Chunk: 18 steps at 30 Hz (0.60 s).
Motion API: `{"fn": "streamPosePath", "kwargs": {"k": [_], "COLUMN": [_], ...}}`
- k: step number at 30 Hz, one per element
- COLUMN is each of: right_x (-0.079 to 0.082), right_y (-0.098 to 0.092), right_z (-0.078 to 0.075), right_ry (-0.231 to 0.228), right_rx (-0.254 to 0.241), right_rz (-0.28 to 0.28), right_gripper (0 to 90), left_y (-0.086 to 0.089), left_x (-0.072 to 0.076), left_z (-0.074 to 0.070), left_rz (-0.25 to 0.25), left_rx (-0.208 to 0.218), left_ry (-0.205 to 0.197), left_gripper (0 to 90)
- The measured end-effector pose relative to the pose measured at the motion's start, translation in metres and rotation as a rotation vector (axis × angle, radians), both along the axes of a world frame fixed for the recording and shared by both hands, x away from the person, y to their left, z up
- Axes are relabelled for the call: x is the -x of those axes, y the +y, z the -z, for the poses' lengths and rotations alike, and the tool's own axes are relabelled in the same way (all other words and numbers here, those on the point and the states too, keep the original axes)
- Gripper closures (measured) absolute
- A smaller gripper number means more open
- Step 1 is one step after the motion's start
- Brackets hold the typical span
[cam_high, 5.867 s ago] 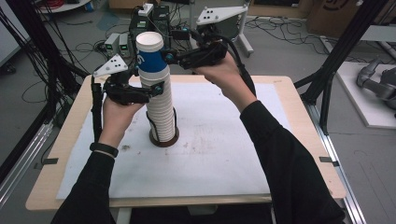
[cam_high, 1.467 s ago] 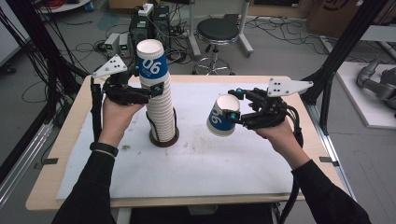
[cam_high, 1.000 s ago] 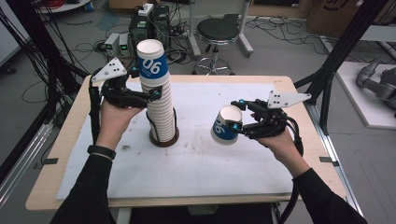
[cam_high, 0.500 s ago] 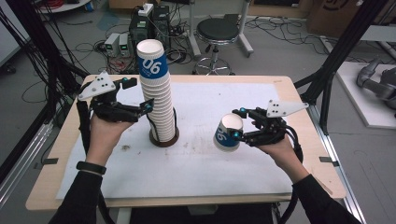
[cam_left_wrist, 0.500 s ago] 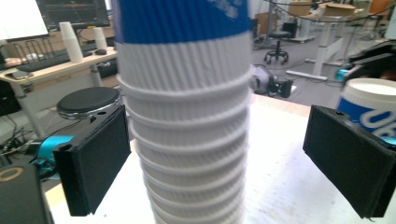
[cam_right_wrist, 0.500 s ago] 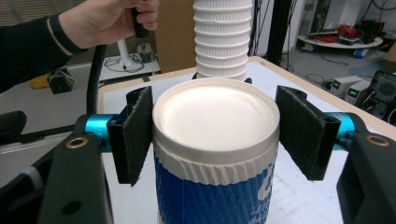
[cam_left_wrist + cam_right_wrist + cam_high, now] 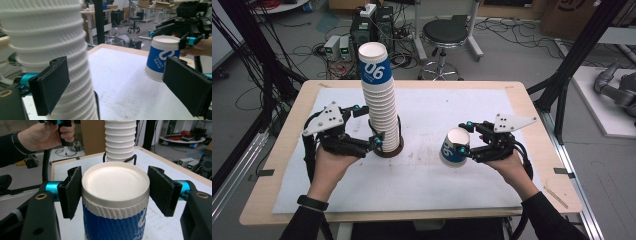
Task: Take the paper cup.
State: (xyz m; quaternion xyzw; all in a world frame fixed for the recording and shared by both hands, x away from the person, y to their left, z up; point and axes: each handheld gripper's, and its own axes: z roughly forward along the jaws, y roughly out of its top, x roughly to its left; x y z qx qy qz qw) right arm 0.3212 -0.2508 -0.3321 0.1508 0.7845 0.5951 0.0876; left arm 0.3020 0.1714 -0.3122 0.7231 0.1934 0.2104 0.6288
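Right tool (image 7: 466,145) clamps the single paper cup (image 7: 454,148) at mid-wall, above the counter's (image 7: 522,95) right half. Light, crushable: grip gently. Left tool (image 7: 374,142) wide beside the stack (image 7: 381,107).

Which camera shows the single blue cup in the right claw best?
The right gripper view: the blue cup sits close up between the right claw's pads, bottom toward the camera. The high view shows it small and tilted; the left gripper view shows its side, farther off.
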Motion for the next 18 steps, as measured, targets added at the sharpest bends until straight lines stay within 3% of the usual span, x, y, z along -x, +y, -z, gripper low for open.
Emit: {"fn": "streamPosePath", "kwargs": {"k": [18], "right_x": [0.003], "right_y": [-0.006], "right_z": [0.015], "right_ry": [0.02], "right_rx": [0.002], "right_rz": [0.03], "right_gripper": [31.2], "left_y": [-0.032], "left_x": [0.006], "left_z": [0.054], "left_rz": [0.077], "left_rx": [-0.005], "left_ry": [0.046], "left_gripper": [7.4]}}
